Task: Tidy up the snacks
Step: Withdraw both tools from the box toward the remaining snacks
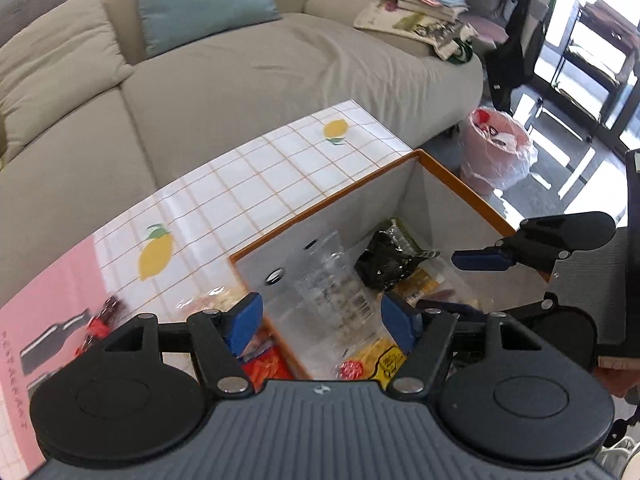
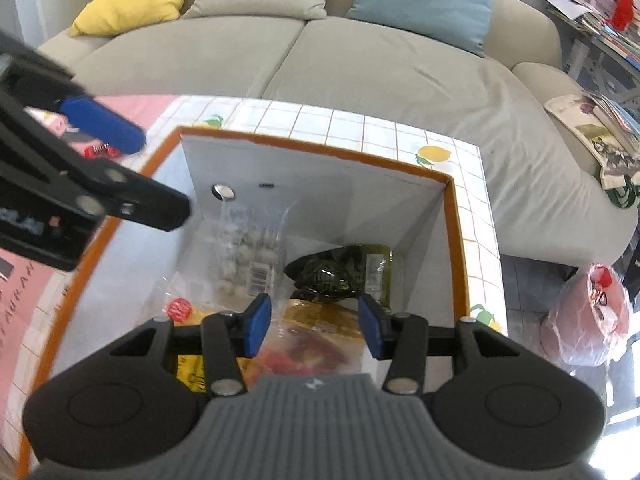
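An orange-rimmed box (image 1: pixel 320 208) (image 2: pixel 458 240) with white walls stands on the table. Inside lie a clear bag of white round sweets (image 1: pixel 340 296) (image 2: pixel 248 252), a dark green packet (image 1: pixel 388 256) (image 2: pixel 340 272) and a yellow packet (image 1: pixel 384 360) (image 2: pixel 320 316). My left gripper (image 1: pixel 320 324) hangs open above the clear bag, with nothing pressed between its blue pads. My right gripper (image 2: pixel 314 326) is open over the yellow packet at the box's near side. Each gripper shows in the other's view: the right one (image 1: pixel 480 260), the left one (image 2: pixel 104 128).
Outside the box, an orange-red packet (image 1: pixel 264 364) and small red snacks (image 1: pixel 100 320) (image 2: pixel 100 151) lie on the lemon-print tablecloth (image 1: pixel 240 176). A grey sofa (image 1: pixel 240 72) with cushions runs behind the table. A pink lined bin (image 1: pixel 496 148) (image 2: pixel 592 320) stands on the floor.
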